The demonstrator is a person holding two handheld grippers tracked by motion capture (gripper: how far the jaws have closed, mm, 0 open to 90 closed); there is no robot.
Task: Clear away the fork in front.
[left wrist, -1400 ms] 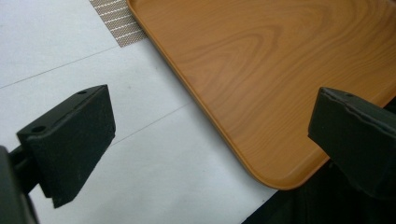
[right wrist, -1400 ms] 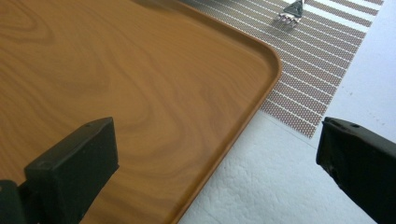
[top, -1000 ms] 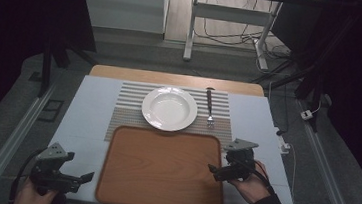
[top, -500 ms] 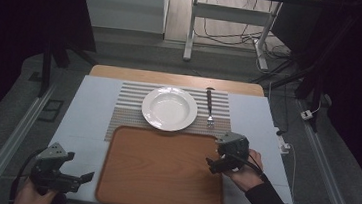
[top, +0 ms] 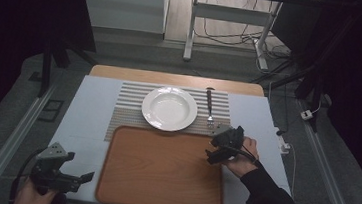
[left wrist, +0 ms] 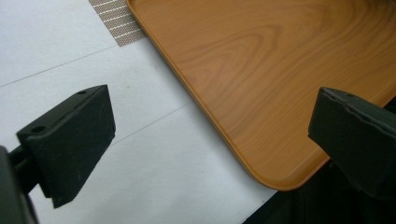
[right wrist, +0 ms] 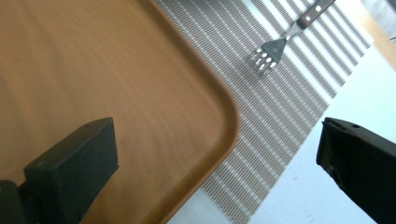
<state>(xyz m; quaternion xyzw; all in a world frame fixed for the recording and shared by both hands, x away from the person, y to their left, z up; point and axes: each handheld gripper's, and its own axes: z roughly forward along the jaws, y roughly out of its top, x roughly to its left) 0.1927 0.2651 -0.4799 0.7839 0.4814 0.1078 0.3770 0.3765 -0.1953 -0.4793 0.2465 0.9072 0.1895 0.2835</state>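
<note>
At the right of the high view, the right gripper (top: 218,148) hung over the far right corner of the tray (top: 159,200), its jaws wide and holding nothing. It pointed toward the fork (top: 209,106), which lay just above it in the frame on the striped mat (top: 128,102), right of the plate (top: 169,109); I judge the fork was the thing it reached for. From its own view the fork (right wrist: 280,44) was at the upper right, tines toward the tray (right wrist: 93,70), and the handle was cut off by the frame edge. At the lower left, the left gripper (top: 73,179) waited beside the tray's near corner, also wide open and empty, probably only parked. The person's left hand (top: 34,199) was partly cut off at the bottom edge.
</note>
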